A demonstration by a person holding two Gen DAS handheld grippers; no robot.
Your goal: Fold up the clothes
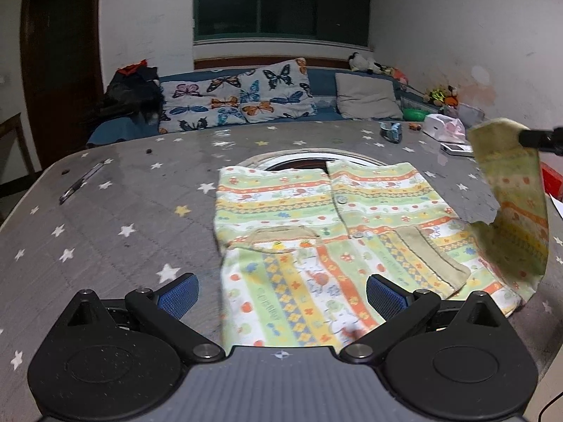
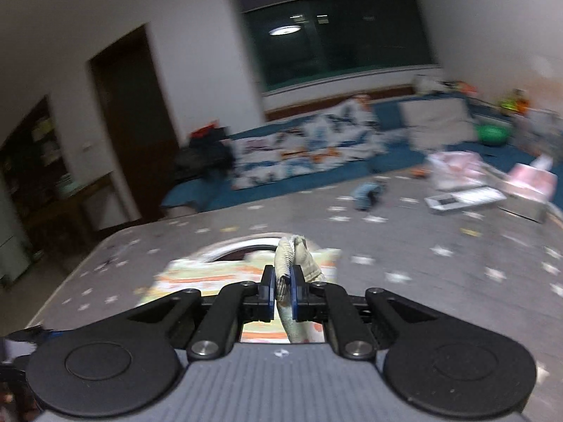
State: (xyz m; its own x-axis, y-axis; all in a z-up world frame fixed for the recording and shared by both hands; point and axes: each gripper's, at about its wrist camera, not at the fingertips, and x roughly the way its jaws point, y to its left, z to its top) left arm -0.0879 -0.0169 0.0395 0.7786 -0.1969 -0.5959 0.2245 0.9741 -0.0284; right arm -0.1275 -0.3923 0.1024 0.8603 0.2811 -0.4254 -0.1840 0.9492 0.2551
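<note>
A small striped shirt [image 1: 316,218] in green, yellow and orange lies flat on the grey star-print table [image 1: 123,211], buttons up. Its left sleeve is folded across the lower front. My left gripper [image 1: 281,295] is open just above the shirt's near edge, empty. My right gripper [image 2: 281,290] is shut on the shirt's right sleeve [image 2: 293,256] and holds it lifted above the table. In the left wrist view that sleeve [image 1: 510,193] hangs in the air at the right, pinched by the dark right gripper tip [image 1: 538,139]. The right wrist view is blurred.
A round hole [image 1: 306,161] in the table lies just behind the shirt collar. A pen [image 1: 79,184] lies at the left. A blue toy [image 1: 390,132], a white box [image 1: 443,125] and a calculator [image 2: 464,198] sit at the far right. A sofa with cushions [image 1: 239,98] stands behind.
</note>
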